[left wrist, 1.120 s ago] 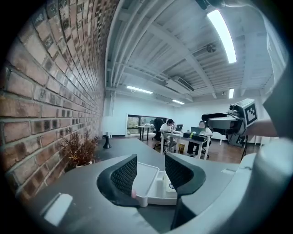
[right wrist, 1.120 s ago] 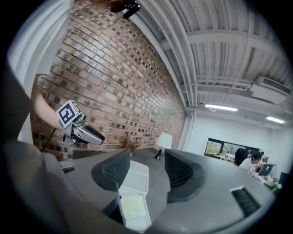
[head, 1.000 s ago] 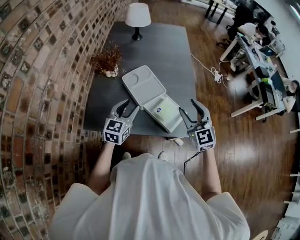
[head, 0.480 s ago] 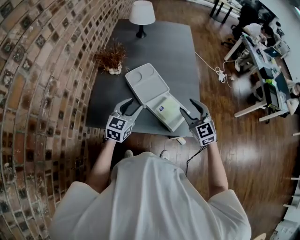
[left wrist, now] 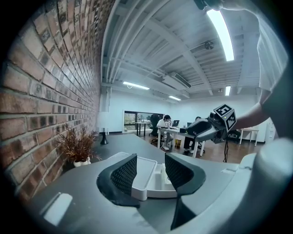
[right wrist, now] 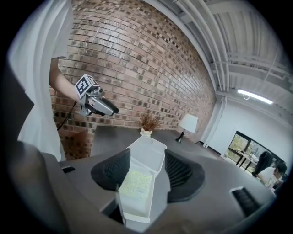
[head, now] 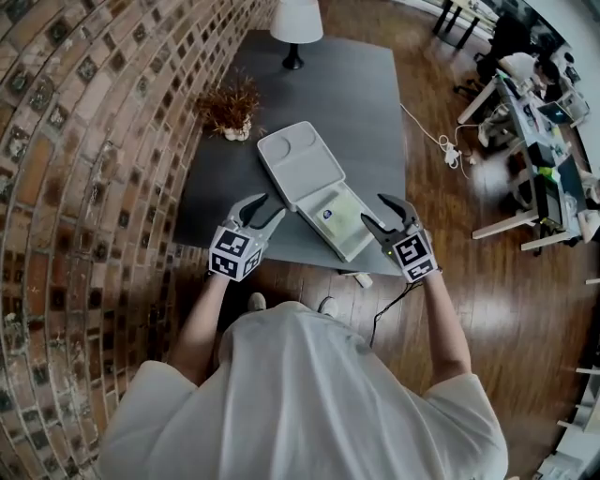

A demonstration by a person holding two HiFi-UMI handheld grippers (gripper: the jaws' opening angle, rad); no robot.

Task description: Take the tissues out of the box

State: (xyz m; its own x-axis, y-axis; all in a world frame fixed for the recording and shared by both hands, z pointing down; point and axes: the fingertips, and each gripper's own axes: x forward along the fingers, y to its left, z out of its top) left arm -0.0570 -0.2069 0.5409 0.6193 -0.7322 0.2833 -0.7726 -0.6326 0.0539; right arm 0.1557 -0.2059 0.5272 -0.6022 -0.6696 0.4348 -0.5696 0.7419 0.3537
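An open white box (head: 302, 169) lies on the dark table (head: 361, 103), its lid folded back toward the wall. A pale green tissue pack (head: 335, 217) lies in its base near the front edge. My left gripper (head: 261, 208) hovers just left of the box with its jaws a little apart and nothing between them. My right gripper (head: 375, 214) hovers at the box's right front corner, jaws also slightly apart and holding nothing. The right gripper view looks down on the tissue pack (right wrist: 136, 184) past my right gripper (right wrist: 147, 169). The box (left wrist: 149, 176) lies beyond my left gripper (left wrist: 150, 171).
A dried plant in a small pot (head: 228, 105) stands by the brick wall, and a white lamp (head: 297, 23) at the table's far end. A cable and plug strip (head: 448, 150) lie on the wood floor to the right. Desks with people stand further right.
Both grippers have crept slightly forward toward the box. Neither has taken hold of anything, and the box has not moved.
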